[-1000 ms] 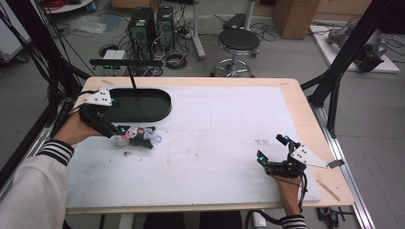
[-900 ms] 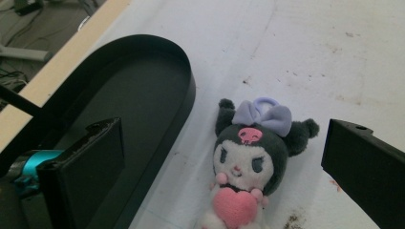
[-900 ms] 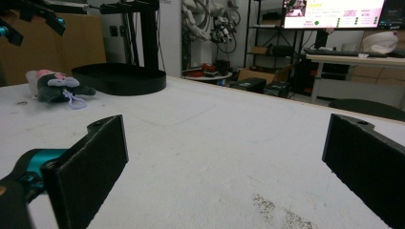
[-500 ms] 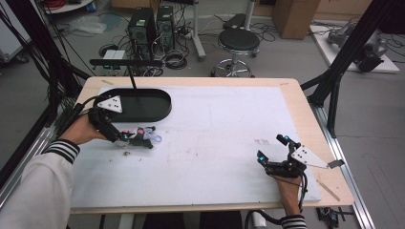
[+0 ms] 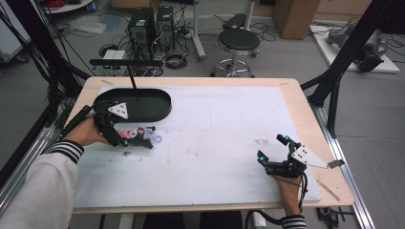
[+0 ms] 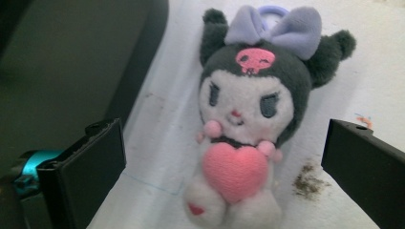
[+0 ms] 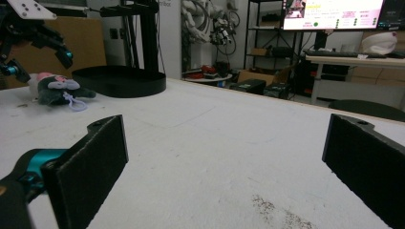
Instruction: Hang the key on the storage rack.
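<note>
A small plush toy [image 5: 139,137] with a dark head, lilac bow and pink heart lies on the white mat [image 5: 215,124], just in front of a black oval tray [image 5: 161,106]. My left gripper [image 5: 125,138] hangs over the toy, open. In the left gripper view the plush toy [image 6: 246,119] lies face up between the wide-apart jaws of the left gripper [image 6: 224,129], touching neither. My right gripper [image 5: 272,148] rests open near the table's front right, holding nothing. The right gripper view shows the right gripper [image 7: 224,124] open over bare mat, with the plush toy [image 7: 55,88] and the left gripper [image 7: 38,62] far off.
A thin black post with a crossbar [image 5: 126,62] rises from the tray's far side. The tray's wall [image 6: 138,71] runs close beside my left jaw. A small brown stain [image 6: 308,181] marks the mat by the toy. A stool [image 5: 238,43] and computer towers stand beyond the table.
My left gripper has swung from the tray's left end toward the plush toy and come down over it, so the toy now lies between its jaws. The right gripper has stayed still.
</note>
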The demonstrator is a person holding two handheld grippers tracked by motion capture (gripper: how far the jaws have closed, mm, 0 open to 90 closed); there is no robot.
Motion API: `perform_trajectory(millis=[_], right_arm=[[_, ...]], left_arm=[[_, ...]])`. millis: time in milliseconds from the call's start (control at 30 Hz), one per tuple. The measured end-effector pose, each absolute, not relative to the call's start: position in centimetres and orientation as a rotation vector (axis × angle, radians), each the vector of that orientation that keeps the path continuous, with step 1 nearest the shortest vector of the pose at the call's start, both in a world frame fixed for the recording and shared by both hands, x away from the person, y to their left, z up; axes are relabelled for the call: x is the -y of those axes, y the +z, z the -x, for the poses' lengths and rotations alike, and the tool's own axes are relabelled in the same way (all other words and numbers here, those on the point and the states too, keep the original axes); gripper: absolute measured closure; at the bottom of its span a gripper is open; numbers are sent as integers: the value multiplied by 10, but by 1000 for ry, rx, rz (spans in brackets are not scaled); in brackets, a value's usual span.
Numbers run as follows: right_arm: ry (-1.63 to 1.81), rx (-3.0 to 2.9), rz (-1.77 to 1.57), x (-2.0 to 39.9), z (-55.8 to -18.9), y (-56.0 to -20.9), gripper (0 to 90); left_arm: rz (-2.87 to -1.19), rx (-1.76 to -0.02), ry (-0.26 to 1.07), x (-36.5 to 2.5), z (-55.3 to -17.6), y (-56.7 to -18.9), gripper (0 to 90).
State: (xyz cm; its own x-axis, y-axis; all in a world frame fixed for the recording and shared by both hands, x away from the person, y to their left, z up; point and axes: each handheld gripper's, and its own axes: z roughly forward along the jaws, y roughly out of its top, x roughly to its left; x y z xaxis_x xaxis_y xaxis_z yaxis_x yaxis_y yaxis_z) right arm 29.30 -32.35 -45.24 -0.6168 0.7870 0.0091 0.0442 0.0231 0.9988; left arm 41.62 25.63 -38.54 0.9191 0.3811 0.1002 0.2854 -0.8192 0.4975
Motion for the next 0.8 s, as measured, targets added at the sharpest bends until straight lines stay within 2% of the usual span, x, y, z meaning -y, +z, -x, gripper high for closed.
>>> perform_trajectory(millis=[633, 700, 800], right_arm=[[1660, -1720, -854, 324, -293, -453, 6], [1667, -1715, -853, 325, -292, -453, 6], [1665, -1710, -847, 325, -293, -453, 6]], left_arm=[[-2667, -559, 114, -260, -423, -397, 46], [-2684, -568, 82, -261, -423, -399, 125], [-2691, -559, 78, -261, -424, -399, 150]])
